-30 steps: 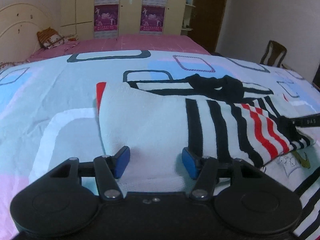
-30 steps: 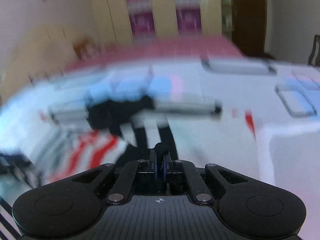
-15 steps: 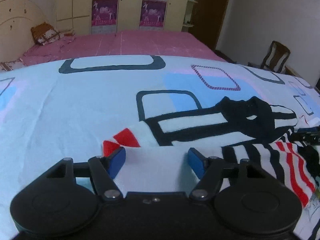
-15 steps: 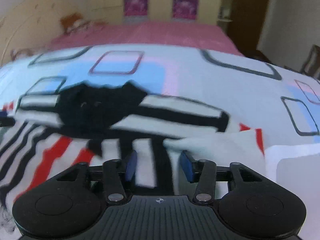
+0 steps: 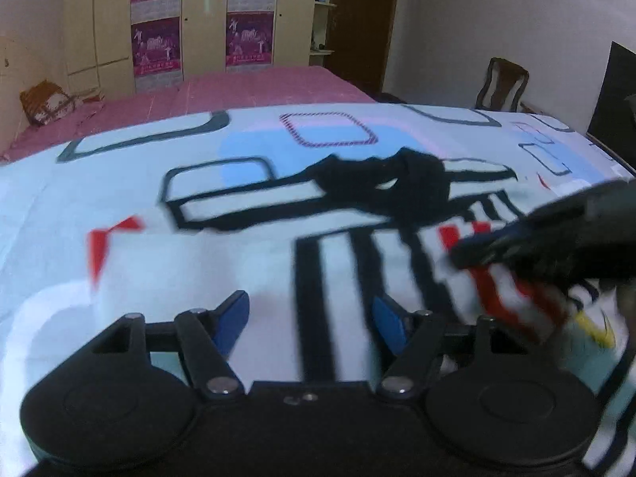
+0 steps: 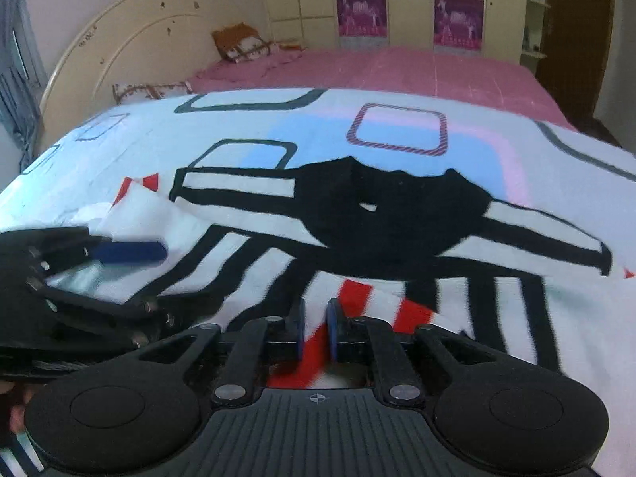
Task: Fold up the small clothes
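My right tongs (image 6: 315, 328), spread half a second ago, now pinch a red-striped fold of the small white knit sweater with black and red stripes (image 5: 222, 262) lying on the patterned bedsheet (image 6: 397, 135); my left tongs (image 5: 311, 315) stay spread over its white panel, so the next fold looks ready.

My left gripper (image 5: 310, 314) and right gripper (image 6: 316, 328) are matte black, blue-padded fingers (image 5: 230, 320), silver pivot screws (image 6: 229, 391).

White sweater (image 6: 397, 278), black and red stripes, black collar, spread flat on bedspread (image 6: 238, 127)
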Motion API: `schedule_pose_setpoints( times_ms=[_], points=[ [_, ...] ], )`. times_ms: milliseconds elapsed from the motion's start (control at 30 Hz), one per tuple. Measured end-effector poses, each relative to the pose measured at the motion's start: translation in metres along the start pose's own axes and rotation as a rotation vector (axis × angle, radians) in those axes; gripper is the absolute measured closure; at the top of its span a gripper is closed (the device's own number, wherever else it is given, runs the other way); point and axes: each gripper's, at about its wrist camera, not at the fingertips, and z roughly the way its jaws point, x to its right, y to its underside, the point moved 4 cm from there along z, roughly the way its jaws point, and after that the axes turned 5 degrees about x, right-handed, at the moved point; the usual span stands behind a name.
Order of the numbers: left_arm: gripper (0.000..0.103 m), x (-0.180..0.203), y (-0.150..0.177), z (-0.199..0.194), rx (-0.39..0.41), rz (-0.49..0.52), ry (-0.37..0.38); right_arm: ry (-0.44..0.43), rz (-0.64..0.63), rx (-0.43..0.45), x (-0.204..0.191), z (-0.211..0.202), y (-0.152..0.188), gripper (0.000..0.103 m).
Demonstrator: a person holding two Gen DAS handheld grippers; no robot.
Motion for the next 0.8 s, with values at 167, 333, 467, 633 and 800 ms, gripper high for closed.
schedule_pose_setpoints(
  times_ms=[167, 333, 467, 633, 800],
  points=[
    [0.035, -0.013, 0.007, -0.017, 0.000, 0.028, -0.041, 0.040, 0.063, 0.000, 0.041, -0.020, 0.015, 0.093],
    [0.037, 0.011, -0.002, -0.039, 0.062, -0.044, -0.024, 0.010, 0.069, 0.070, 0.014, -0.046, -0.001, 0.093],
    [0.036, 0.023, 0.016, -0.047, 0.059, -0.049, -0.056, -0.055, 0.047, 0.070, -0.014, -0.050, 0.013, 0.093],
    [0.039, 0.012, 0.035, -0.049, 0.036, 0.002, -0.107, 0.006, 0.026, 0.035, -0.002, -0.042, 0.037, 0.093],
    [0.043, 0.000, 0.032, -0.064, 0.039, -0.018, -0.171, 0.066, 0.066, 0.049, 0.021, -0.069, 0.037, 0.093]
  ],
)
